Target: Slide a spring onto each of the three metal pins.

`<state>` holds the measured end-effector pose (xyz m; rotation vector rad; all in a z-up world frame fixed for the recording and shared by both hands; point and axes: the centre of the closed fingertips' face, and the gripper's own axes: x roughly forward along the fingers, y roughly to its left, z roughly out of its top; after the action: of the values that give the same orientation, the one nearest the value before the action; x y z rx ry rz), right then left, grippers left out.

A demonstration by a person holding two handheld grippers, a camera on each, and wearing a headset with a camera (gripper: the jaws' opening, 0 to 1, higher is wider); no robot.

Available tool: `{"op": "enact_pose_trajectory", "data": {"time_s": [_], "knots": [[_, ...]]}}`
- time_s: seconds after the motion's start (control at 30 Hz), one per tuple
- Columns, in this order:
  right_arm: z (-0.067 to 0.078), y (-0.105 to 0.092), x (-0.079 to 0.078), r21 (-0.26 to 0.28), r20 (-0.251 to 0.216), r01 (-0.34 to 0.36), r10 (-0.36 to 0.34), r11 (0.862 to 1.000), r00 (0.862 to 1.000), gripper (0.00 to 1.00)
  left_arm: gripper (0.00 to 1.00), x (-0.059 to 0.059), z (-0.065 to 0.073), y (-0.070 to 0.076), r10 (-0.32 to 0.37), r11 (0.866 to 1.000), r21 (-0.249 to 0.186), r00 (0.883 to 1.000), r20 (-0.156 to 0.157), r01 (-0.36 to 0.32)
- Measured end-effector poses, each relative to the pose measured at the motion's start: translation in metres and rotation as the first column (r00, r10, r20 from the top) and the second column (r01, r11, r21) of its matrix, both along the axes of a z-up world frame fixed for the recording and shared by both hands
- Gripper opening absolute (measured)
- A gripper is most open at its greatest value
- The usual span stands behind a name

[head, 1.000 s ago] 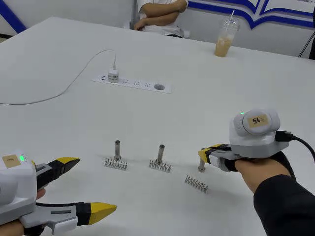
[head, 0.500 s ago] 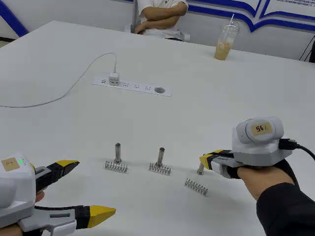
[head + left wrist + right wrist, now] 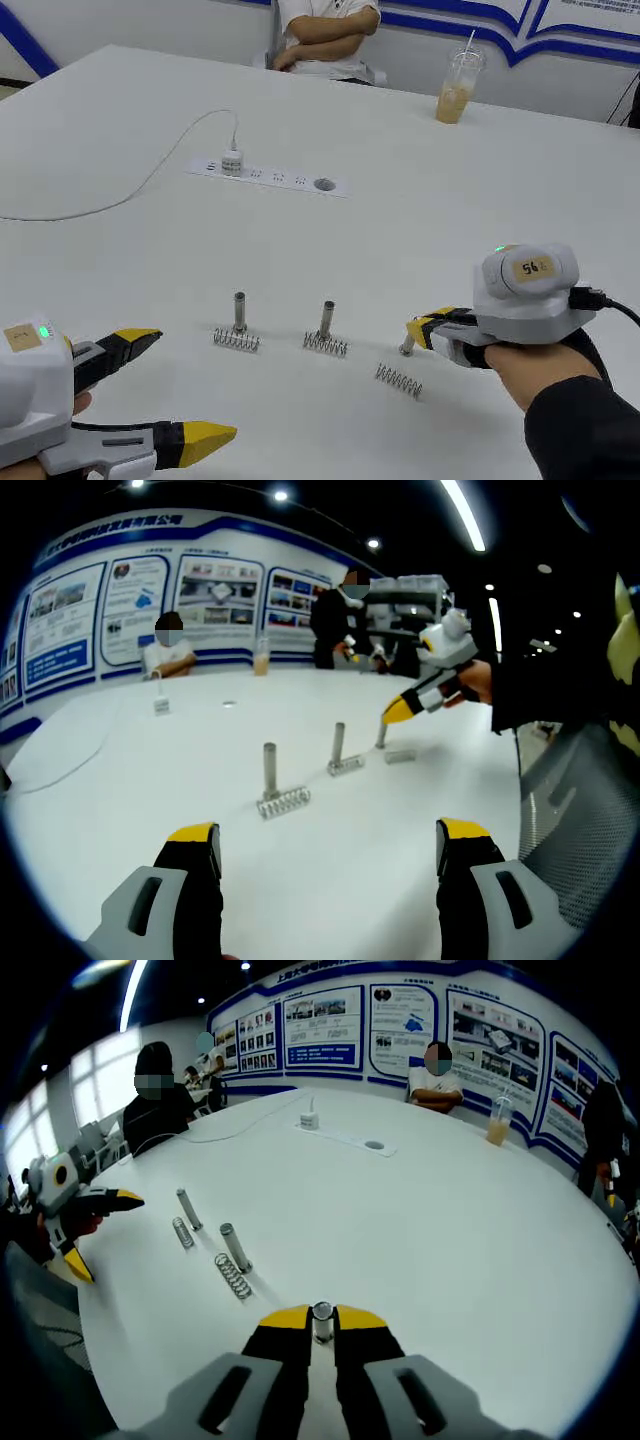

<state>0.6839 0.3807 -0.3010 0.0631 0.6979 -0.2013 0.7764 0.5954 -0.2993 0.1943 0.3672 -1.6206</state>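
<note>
Three metal pins stand in a row on the white table: the left pin point(image 3: 239, 308), the middle pin point(image 3: 326, 318) and the right pin point(image 3: 407, 346). A spring point(image 3: 235, 340) lies at the foot of the left pin, another spring point(image 3: 325, 345) lies by the middle pin, and a third spring point(image 3: 398, 379) lies in front of the right pin. My right gripper point(image 3: 422, 328) is shut on the right pin point(image 3: 322, 1322), whose top shows between the yellow tips. My left gripper point(image 3: 175, 388) hangs open at the near left, well short of the pins point(image 3: 269, 770).
A white power strip point(image 3: 270, 172) with a plugged charger and a cable lies at mid table. An iced drink cup point(image 3: 455, 88) stands at the far right edge. A person point(image 3: 325, 30) sits with folded arms at the far side.
The right gripper has sunk slightly while staying closed on the right pin. The left gripper, pins and springs have kept their places; the head view shifted a little.
</note>
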Motion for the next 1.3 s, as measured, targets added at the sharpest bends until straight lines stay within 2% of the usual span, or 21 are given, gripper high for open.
{"op": "enact_pose_trajectory", "data": {"time_s": [0.33,0.97,1.3], "knots": [[0.0,-0.0001,0.0,-0.011,0.005,-0.01,0.01,1.0,1.0,0.1,0.9,0.0,-0.0014,0.0001,0.002,1.0,0.001,1.0,-0.002,-0.002],[0.0061,-0.0022,-0.0009,-0.037,0.026,-0.026,0.027,0.999,0.999,0.19,0.9,-0.0001,-0.0016,-0.0006,-0.001,1.0,0.002,1.0,0.0,0.001],[0.0065,-0.0014,-0.0066,-0.046,0.017,-0.045,0.045,0.998,0.999,0.2,0.9,0.0004,-0.0002,-0.0009,-0.001,1.0,-0.002,1.0,0.003,0.001]]}}
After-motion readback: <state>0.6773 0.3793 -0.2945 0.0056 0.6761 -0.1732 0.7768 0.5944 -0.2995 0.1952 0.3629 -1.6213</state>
